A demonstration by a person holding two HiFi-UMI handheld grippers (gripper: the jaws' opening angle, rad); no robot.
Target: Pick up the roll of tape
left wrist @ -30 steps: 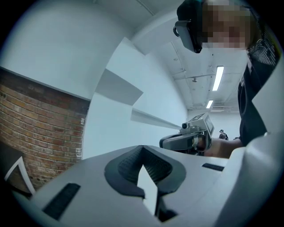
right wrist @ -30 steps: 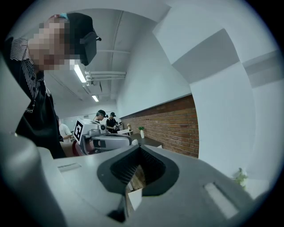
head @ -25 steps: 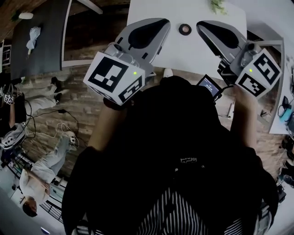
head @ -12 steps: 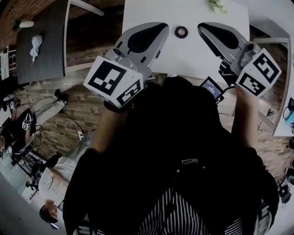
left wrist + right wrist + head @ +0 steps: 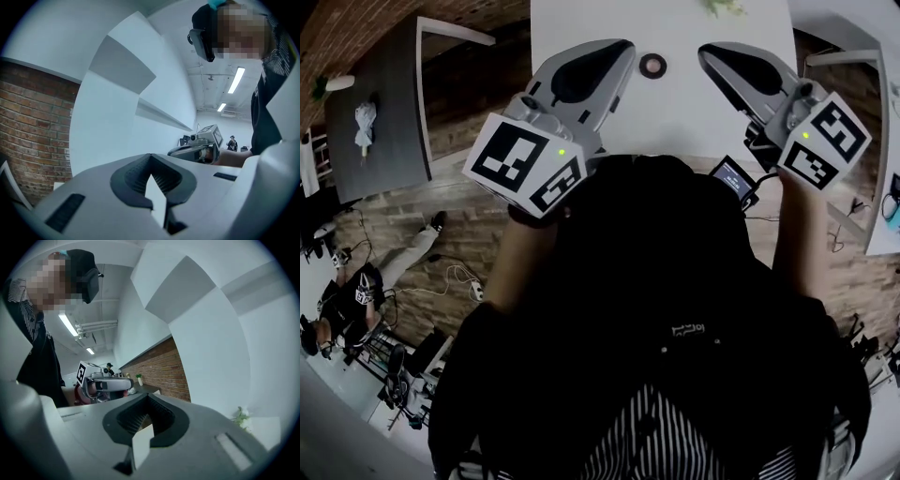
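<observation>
"On the table (image 5: 694, 112), in the head view, the roll of tape (image 5: 653, 65) lies flat with its hole facing up. It shows between the tips of the left gripper (image 5: 621, 54) and the right gripper (image 5: 710, 54), and neither touches it."

"And the jaws?"

"Both pairs are closed on nothing, as each gripper view shows. Neither of those views shows the tape."

"How would it handle?"

"I'd judge it light and stiff, a hard ring that won't crush. It sits low, though, and could skate on that smooth top if nudged."

"So where to take hold?"

"Either across the outer rim, or with one jaw down the hole and the other outside, pinching the wall. The wall pinch looks safer, but whichever gripper goes must open its jaws first."
</observation>
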